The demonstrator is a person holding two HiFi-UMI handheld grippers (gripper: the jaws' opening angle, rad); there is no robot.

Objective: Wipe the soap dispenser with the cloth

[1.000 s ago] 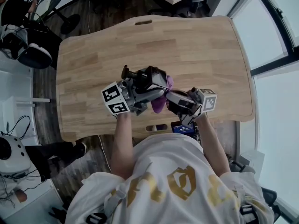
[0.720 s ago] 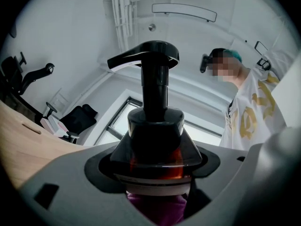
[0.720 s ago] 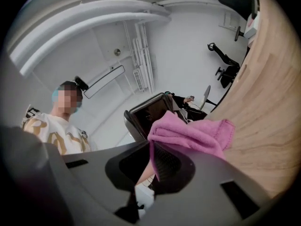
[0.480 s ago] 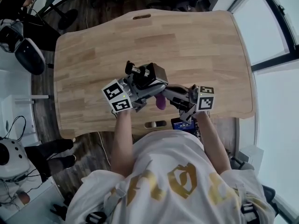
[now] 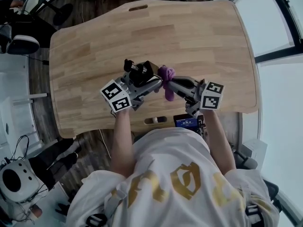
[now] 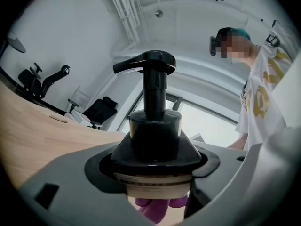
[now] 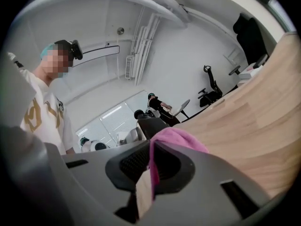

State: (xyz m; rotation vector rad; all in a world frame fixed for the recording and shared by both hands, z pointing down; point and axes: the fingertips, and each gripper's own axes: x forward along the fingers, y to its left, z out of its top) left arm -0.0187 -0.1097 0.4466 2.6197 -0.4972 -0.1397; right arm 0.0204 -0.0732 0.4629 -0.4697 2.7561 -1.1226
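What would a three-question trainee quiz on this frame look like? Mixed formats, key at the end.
1. Multiple choice: what does the left hand-held gripper hold?
A. a mug
B. the soap dispenser
C. nothing
2. True or false: the right hand-held gripper is shut on the cloth.
3. Fill in: in the head view, the cloth shows to the ____ of the soap dispenser.

Key: 1 B; 2 true; 3 right.
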